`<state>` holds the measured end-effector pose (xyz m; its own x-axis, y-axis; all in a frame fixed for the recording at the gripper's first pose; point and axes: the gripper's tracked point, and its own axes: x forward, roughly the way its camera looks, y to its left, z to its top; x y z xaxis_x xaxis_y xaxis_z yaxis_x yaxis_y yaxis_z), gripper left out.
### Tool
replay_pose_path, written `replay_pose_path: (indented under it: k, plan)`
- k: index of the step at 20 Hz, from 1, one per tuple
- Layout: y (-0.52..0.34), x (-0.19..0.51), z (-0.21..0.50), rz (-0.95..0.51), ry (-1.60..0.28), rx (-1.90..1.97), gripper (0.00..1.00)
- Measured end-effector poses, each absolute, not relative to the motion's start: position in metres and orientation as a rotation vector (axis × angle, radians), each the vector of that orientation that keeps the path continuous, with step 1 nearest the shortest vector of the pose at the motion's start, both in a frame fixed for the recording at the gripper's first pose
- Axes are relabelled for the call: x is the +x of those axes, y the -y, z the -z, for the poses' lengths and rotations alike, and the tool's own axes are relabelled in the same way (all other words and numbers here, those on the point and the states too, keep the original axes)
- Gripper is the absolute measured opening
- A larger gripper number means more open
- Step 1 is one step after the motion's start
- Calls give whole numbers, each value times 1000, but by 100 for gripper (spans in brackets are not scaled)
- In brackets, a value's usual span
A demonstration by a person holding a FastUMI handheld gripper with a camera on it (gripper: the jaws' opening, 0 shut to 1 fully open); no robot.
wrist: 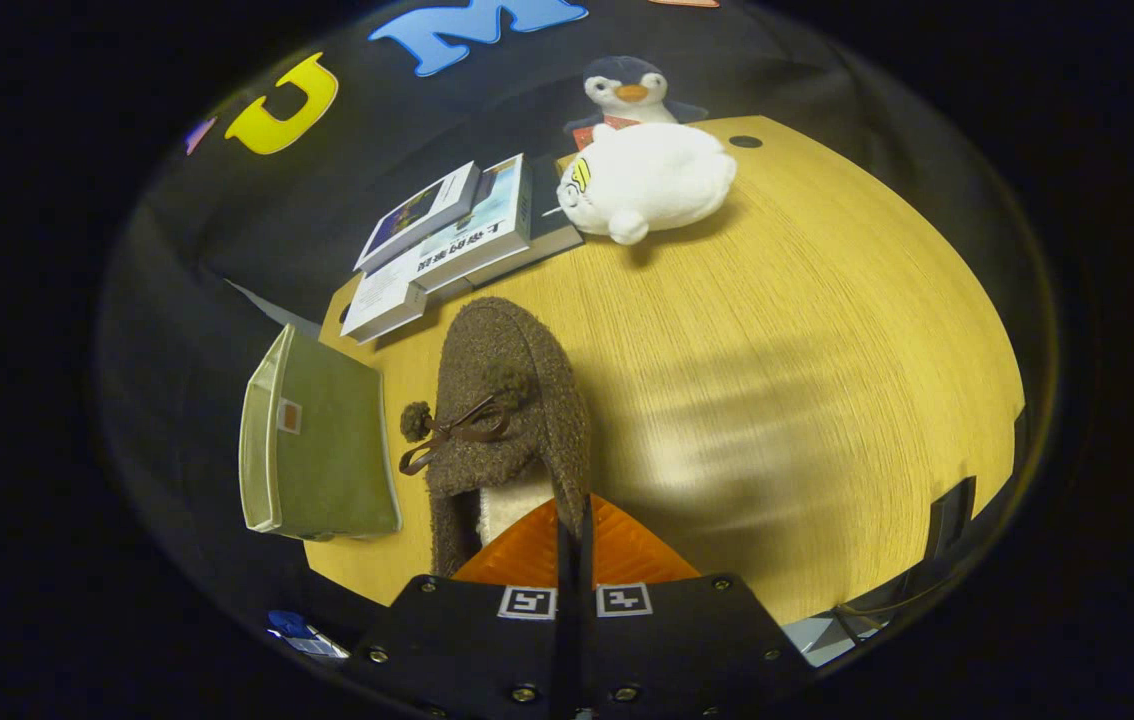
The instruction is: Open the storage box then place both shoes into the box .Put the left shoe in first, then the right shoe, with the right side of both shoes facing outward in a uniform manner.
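The brown fleece shoe (507, 400) is hanging from the gripper (572, 560), lifted above the wooden table (777, 380). Its long axis is running straight ahead along the fingers, with the toe pointing away toward the stack of books (447, 245) and the heel opening sitting at the fingertips. A brown bow with pompoms is lying on the upper, and the pale lining is showing at the opening. The two fingers are pressed together on the shoe's collar wall, clamping it between them. The green storage box (317, 440) is sitting at the table's left edge, just beside the shoe, with a small label patch on its near face; the patch is too small to read. The books are lying at the far left corner; the printing on their covers is too blurred to read reliably. A white plush toy (647, 180) is lying near the far edge, with a penguin plush (627, 90) standing behind it.
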<state>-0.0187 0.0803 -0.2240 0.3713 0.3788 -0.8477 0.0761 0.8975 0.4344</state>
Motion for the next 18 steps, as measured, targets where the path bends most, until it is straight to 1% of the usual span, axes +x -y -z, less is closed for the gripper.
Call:
replay_pose_path:
  k: [4, 18]
  plan:
    - [-114, -6, 196, -259, -1156, 479, 0]
    - [-231, 38, 130, -389, -1067, 492, 1]
